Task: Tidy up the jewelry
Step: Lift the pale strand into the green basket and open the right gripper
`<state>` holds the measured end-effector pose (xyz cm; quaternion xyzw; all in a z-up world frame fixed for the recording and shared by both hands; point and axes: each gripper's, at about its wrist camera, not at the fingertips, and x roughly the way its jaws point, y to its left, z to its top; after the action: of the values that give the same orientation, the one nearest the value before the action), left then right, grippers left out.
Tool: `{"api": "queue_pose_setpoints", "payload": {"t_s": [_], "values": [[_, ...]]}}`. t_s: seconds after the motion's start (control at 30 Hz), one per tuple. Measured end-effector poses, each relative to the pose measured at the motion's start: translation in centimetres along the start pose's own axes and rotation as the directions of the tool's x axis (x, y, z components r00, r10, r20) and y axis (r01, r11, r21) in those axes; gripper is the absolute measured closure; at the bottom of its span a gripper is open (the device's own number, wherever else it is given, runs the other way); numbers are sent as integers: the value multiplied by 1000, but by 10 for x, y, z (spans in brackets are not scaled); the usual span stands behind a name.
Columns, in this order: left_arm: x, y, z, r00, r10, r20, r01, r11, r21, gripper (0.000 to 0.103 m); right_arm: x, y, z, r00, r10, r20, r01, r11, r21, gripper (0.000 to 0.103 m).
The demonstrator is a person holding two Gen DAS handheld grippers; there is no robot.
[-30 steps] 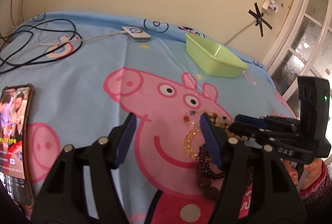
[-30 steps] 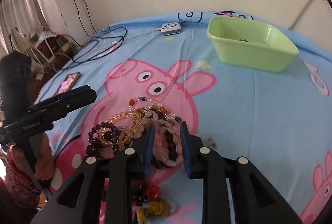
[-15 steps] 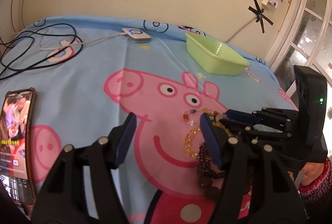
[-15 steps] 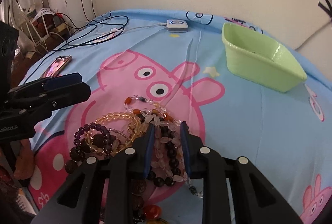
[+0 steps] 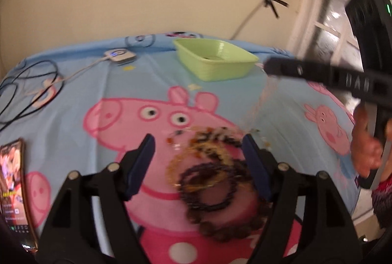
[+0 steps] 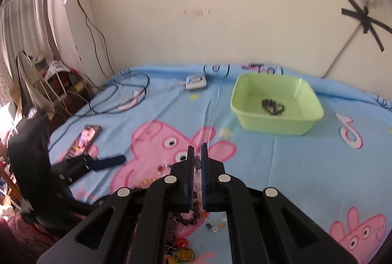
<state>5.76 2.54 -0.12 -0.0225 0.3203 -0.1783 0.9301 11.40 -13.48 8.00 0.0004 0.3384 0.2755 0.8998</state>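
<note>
Green plastic basin (image 6: 276, 102) stood on blue cartoon-pig bedsheet (image 6: 294, 166), dark beaded bracelet (image 6: 273, 106) inside. Left of basin: white charger puck (image 6: 196, 81); farther left, smartphone (image 6: 85, 139). Before basin, heap of beaded bracelets (image 5: 210, 166).

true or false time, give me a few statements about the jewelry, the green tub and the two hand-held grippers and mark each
1. The right hand-held gripper is shut on a bead strand. True.
2. The green tub is empty. False: a dark beaded piece lies in it.
3. The left hand-held gripper has its jaws spread, with nothing clamped. True: they have just been opening, and the bracelet pile lies on the sheet beneath them.
4. The phone lies inside the green tub. False: it lies on the sheet, far from the tub.
5. The strand has been lifted clear of the pile. False: its lower end reaches down to the pile.
</note>
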Motion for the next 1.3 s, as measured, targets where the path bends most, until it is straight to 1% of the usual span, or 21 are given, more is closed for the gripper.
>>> {"api": "queue_pose_setpoints", "payload": {"t_s": [0.13, 0.27, 0.33, 0.37, 0.4, 0.47, 0.5, 0.53, 0.6, 0.67, 0.73, 0.77, 0.8, 0.9, 0.93, 1.0, 1.1, 1.2, 1.3], "values": [[6, -18, 5, 1000, -16, -11, 16, 999, 52, 32, -13, -2, 10, 999, 42, 14, -42, 999, 16, 103], [15, -34, 17, 998, -63, -20, 65, 994, 93, 32, -33, 1, 27, 996, 65, 57, -66, 998, 13, 103], [26, -40, 24, 995, -91, -45, 96, 990, 101, 32, -45, 4, 36, 994, 68, 87, -68, 998, 0, 103], [32, -42, 27, 992, -109, -61, 115, 988, 99, 34, -51, 6, 41, 993, 66, 101, -66, 998, -11, 103], [37, -44, 30, 989, -126, -78, 133, 987, 93, 39, -59, 8, 47, 991, 60, 120, -58, 998, -26, 103], [45, -47, 36, 985, -143, -100, 151, 985, 82, 67, -69, 11, 54, 988, 50, 146, -45, 998, -41, 103], [47, -47, 40, 982, -156, -104, 164, 983, 78, 76, -76, 12, 61, 985, 44, 165, -36, 998, -50, 103], [47, -48, 45, 980, -169, -105, 177, 981, 77, 96, -79, 11, 65, 984, 39, 176, -30, 998, -54, 103], [43, -48, 56, 980, -174, -93, 181, 980, 81, 97, -89, 11, 75, 978, 19, 208, -7, 998, -62, 103], [33, -48, 73, 983, -176, -57, 181, 979, 97, 97, -95, 9, 84, 972, 4, 233, 12, 998, -64, 103], [24, -48, 96, 985, -173, -25, 175, 978, 118, 97, -99, 5, 95, 967, -1, 254, 17, 998, -61, 103], [21, -48, 104, 985, -172, -18, 173, 977, 122, 97, -100, 3, 101, 965, -4, 264, 21, 998, -61, 103], [18, -48, 122, 985, -171, -7, 171, 976, 132, 97, -101, 1, 109, 960, -14, 279, 32, 998, -61, 103], [16, -49, 157, 988, -156, 15, 152, 978, 144, 97, -100, -10, 127, 952, -27, 303, 41, 998, -40, 103], [18, -49, 176, 989, -145, 28, 140, 979, 146, 97, -99, -14, 132, 950, -37, 310, 49, 998, -31, 103], [22, -46, 200, 989, -142, 43, 135, 983, 125, 97, -94, -25, 144, 945, -60, 321, 66, 998, -8, 103], [33, -42, 230, 988, -143, 61, 138, 987, 82, 97, -83, -43, 156, 946, -67, 317, 60, 998, 31, 103], [48, -40, 251, 989, -129, 75, 125, 990, 62, 97, -70, -57, 162, 949, -76, 307, 63, 997, 54, 103], [68, -34, 263, 991, -120, 64, 118, 992, 37, 97, -47, -74, 166, 955, -84, 283, 65, 995, 73, 103]]}}
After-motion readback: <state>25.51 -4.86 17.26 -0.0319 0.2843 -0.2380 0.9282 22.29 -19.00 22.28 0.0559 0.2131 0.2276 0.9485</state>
